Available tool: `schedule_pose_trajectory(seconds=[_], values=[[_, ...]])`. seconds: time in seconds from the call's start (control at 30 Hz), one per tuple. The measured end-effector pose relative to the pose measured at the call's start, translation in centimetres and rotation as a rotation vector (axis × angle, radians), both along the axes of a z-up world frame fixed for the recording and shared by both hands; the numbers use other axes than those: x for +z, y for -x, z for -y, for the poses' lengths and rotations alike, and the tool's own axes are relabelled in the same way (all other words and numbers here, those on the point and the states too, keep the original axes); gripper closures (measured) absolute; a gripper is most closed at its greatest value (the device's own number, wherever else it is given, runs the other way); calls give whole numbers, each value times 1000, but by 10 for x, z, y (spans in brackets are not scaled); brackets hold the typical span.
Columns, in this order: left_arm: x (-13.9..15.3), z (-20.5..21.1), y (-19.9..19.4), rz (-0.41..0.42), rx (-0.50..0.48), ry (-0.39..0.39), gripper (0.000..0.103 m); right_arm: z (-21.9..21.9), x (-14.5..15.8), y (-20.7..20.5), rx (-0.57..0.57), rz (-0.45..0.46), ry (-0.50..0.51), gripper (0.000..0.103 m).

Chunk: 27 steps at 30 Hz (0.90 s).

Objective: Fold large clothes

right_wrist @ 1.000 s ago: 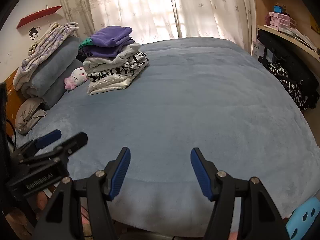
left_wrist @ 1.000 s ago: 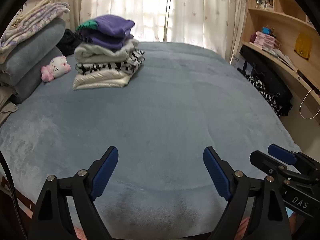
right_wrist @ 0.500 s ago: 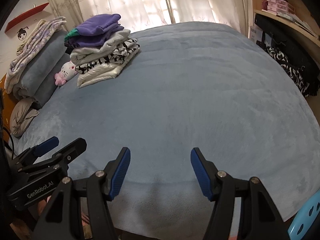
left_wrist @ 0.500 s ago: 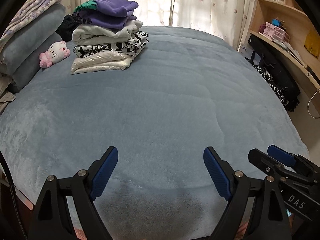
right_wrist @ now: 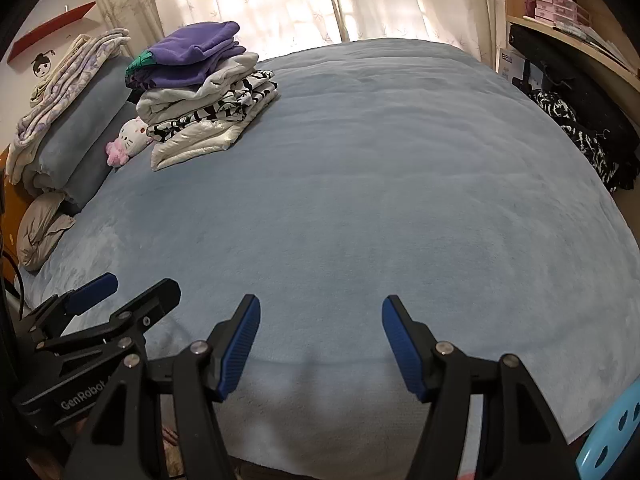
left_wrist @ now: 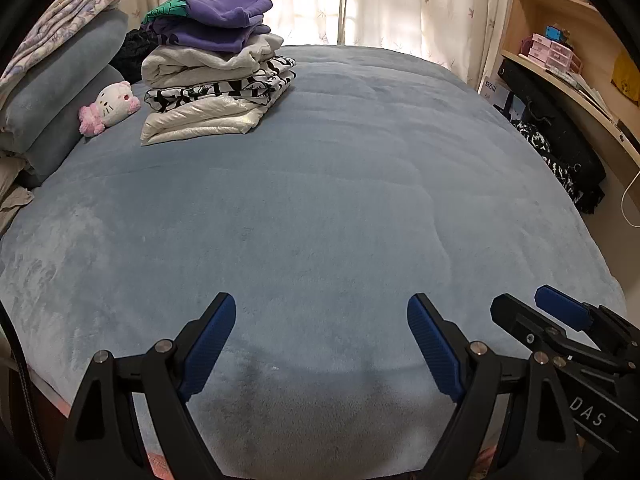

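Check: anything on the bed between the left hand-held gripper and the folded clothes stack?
Nothing. In the left wrist view, only bare blue blanket lies between the left hand-held gripper and the folded clothes stack. The right wrist view agrees.

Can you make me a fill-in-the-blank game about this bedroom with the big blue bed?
1. The garment on top of the stack of folded clothes is ____ in colour.
2. The plush cat toy lies between the clothes stack and the rolled ____ bedding.
3. The left gripper and the right gripper both have their jaws ____.
4. The grippers hover over a blue ____.

Missing words: purple; grey; open; blanket
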State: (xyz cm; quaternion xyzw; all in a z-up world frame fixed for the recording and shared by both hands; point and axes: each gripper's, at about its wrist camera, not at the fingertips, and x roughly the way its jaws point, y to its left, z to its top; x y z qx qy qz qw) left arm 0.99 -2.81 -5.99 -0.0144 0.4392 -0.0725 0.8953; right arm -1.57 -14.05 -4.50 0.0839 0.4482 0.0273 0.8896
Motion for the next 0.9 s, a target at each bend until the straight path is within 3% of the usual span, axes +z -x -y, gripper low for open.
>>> schedule_pose_trajectory(seconds=[0.9], values=[[-1,-3,9,-22,22,-7,17,-4,-1,3,-4,-7,-14,40]])
